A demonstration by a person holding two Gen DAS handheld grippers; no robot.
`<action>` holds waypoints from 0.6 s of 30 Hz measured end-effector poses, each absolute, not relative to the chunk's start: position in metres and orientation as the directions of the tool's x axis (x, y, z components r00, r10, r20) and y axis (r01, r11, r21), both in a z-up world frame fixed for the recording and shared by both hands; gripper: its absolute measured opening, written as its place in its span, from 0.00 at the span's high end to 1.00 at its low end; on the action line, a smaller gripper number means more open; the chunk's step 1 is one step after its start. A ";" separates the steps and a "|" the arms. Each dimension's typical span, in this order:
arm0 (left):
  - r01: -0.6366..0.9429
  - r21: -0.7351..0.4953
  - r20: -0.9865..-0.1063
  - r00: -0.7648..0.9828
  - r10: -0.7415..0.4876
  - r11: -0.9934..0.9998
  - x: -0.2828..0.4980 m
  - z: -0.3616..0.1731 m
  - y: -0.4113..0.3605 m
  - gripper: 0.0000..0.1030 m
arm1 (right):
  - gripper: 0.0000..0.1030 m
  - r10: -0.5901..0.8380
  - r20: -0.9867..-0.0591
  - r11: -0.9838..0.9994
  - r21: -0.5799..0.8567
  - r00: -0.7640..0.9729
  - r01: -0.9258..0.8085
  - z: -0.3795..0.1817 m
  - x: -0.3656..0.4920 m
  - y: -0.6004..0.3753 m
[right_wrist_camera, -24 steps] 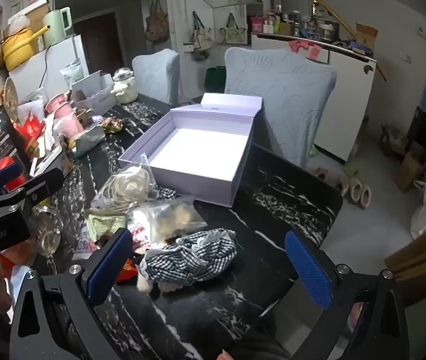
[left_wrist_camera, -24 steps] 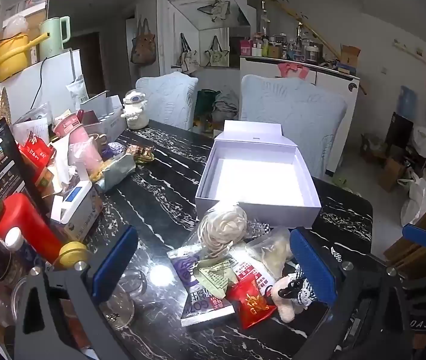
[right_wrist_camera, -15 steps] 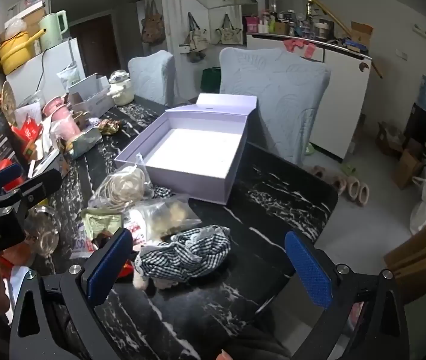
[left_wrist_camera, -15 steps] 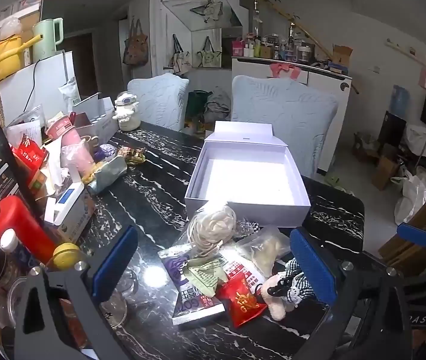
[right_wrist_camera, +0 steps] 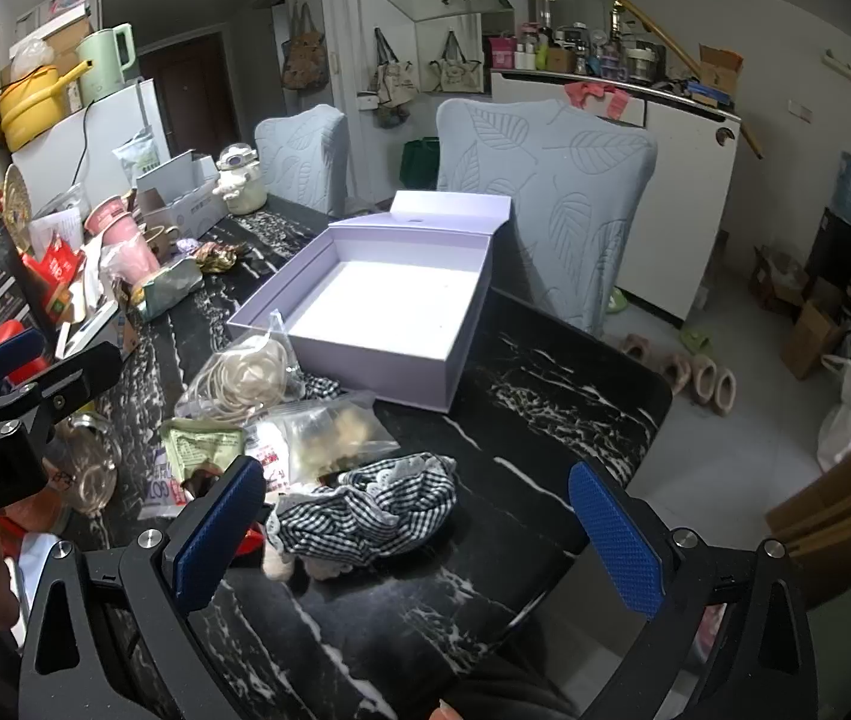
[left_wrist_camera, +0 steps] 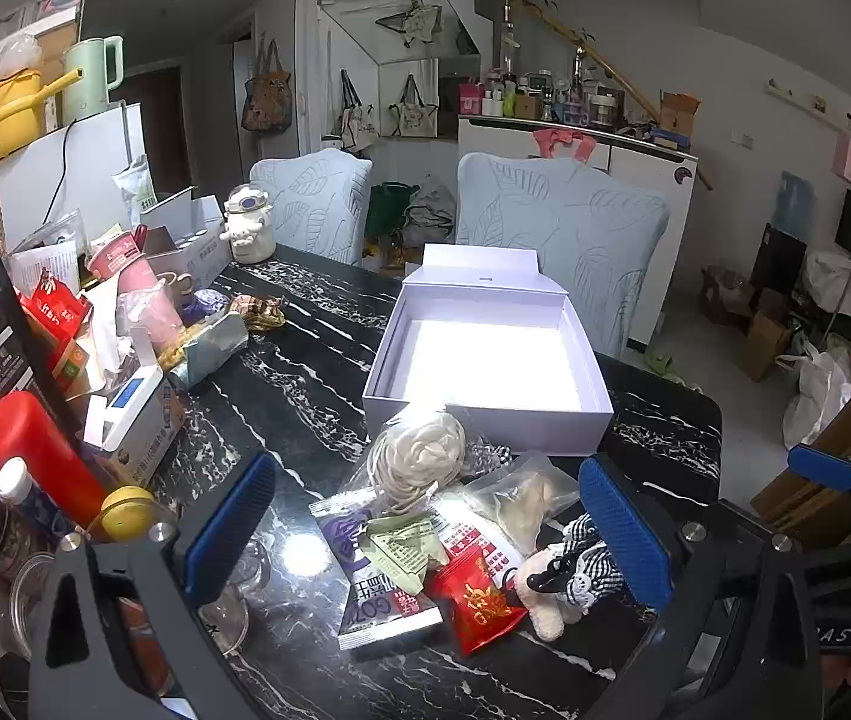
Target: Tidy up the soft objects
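An open, empty lilac box [left_wrist_camera: 488,414] [right_wrist_camera: 365,354] sits on the black marble table [left_wrist_camera: 305,384]. In front of it lies a pile: a bagged coil of cream cord [left_wrist_camera: 419,459] [right_wrist_camera: 245,375], a clear bag of beige stuffing [left_wrist_camera: 521,495] [right_wrist_camera: 335,429], flat packets, a red sachet [left_wrist_camera: 479,606] and a plush toy in a black-and-white checked dress [left_wrist_camera: 575,570] [right_wrist_camera: 371,510]. My left gripper [left_wrist_camera: 425,534] is open above the pile. My right gripper [right_wrist_camera: 413,534] is open around the plush toy, apart from it.
The table's left side is crowded: a red bottle [left_wrist_camera: 35,456], a white device [left_wrist_camera: 131,408], pink cups [left_wrist_camera: 131,276], snack bags and a glass [left_wrist_camera: 233,600]. Two covered chairs [left_wrist_camera: 557,240] stand behind the table. The table edge [right_wrist_camera: 635,420] drops off at right.
Both grippers have pulled back and up a little, so the box and pile sit slightly lower and farther in both views. Nothing was grasped.
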State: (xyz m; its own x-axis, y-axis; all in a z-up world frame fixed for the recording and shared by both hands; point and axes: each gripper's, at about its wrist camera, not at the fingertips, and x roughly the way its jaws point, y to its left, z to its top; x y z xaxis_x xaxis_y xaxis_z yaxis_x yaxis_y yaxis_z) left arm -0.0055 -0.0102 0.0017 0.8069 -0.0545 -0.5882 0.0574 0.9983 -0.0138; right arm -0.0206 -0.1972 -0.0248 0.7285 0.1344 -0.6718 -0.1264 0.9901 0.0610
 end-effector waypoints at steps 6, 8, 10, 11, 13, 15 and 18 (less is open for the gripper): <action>0.058 -0.015 -0.586 0.808 -0.056 0.998 -0.006 0.003 -0.011 0.00 | 0.00 0.133 -0.670 0.990 0.061 0.730 -0.124 -0.024 -0.020 -0.197; 0.060 -0.015 -0.587 0.808 -0.058 0.998 -0.006 0.003 -0.011 0.00 | 0.00 0.132 -0.669 0.990 0.059 0.731 -0.125 -0.024 -0.020 -0.197; 0.063 -0.014 -0.586 0.808 -0.059 0.998 -0.006 0.004 -0.011 0.00 | 0.00 0.133 -0.670 0.990 0.059 0.731 -0.126 -0.023 -0.019 -0.196; 0.063 -0.013 -0.585 0.809 -0.059 0.998 -0.006 0.004 -0.011 0.00 | 0.00 0.132 -0.670 0.990 0.058 0.731 -0.125 -0.023 -0.020 -0.196; 0.065 -0.015 -0.586 0.808 -0.062 0.998 -0.006 0.004 -0.011 0.00 | 0.00 0.131 -0.669 0.991 0.059 0.732 -0.123 -0.022 -0.020 -0.197; 0.071 -0.025 -0.584 0.809 -0.072 0.997 -0.007 0.004 -0.011 0.00 | 0.00 0.131 -0.669 0.991 0.061 0.732 -0.122 -0.022 -0.019 -0.198; 0.072 -0.027 -0.583 0.809 -0.074 0.997 -0.007 0.005 -0.011 0.00 | 0.00 0.131 -0.669 0.991 0.061 0.732 -0.121 -0.021 -0.019 -0.198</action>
State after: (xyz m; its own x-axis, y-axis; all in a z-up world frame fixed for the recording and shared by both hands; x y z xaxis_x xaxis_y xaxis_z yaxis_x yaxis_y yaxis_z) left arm -0.0072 -0.0109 0.0051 0.8087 -0.0745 -0.5834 0.0722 0.9970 -0.0272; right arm -0.0193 -0.1978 -0.0214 0.7321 0.1307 -0.6686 -0.1211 0.9908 0.0611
